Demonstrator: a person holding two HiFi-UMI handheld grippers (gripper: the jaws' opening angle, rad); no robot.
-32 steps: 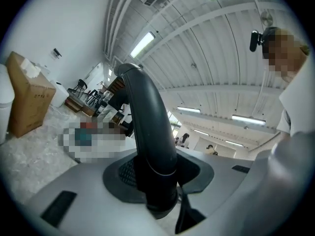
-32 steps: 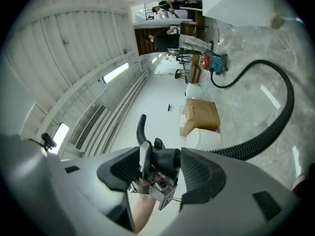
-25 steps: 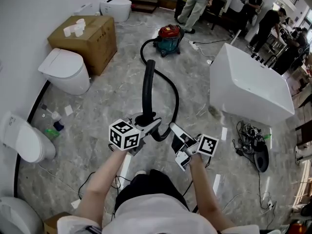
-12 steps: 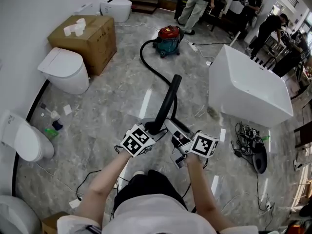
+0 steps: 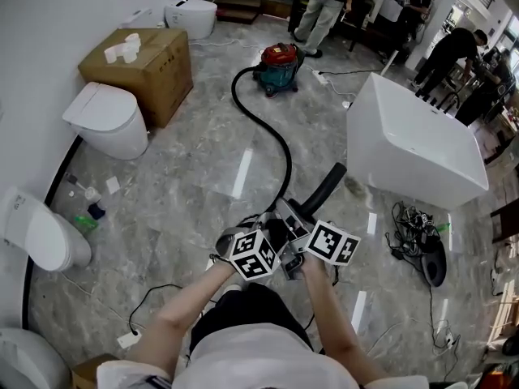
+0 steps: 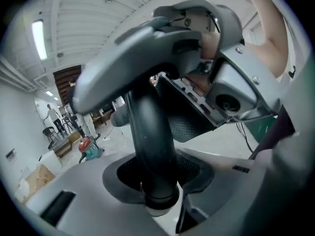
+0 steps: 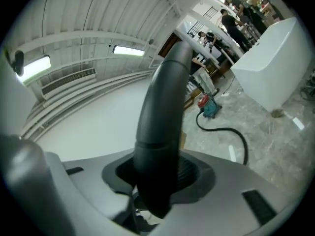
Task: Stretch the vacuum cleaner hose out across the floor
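Observation:
A red and teal vacuum cleaner (image 5: 280, 63) stands far across the floor. Its black hose (image 5: 274, 136) runs in a long curve toward me. The hose ends in a rigid black tube (image 5: 324, 186) that slants up to the right. My left gripper (image 5: 272, 233) is shut on the tube's lower part (image 6: 150, 132). Right beside it, my right gripper (image 5: 297, 220) is clamped on the same tube (image 7: 160, 132); its jaws have just been closing on the tube. In the left gripper view the right gripper's grey body (image 6: 226, 82) sits close above the jaws.
A white bathtub (image 5: 413, 148) stands to the right and a tangle of cables (image 5: 418, 237) lies below it. A cardboard box (image 5: 146, 63) and toilets (image 5: 105, 120) line the left wall. People (image 5: 324, 6) stand beyond the vacuum cleaner.
The tube has swung from upright to slanting right and sits lower. My left gripper moved right and down, close against the right one. The hose's loop has pulled out into a longer curve.

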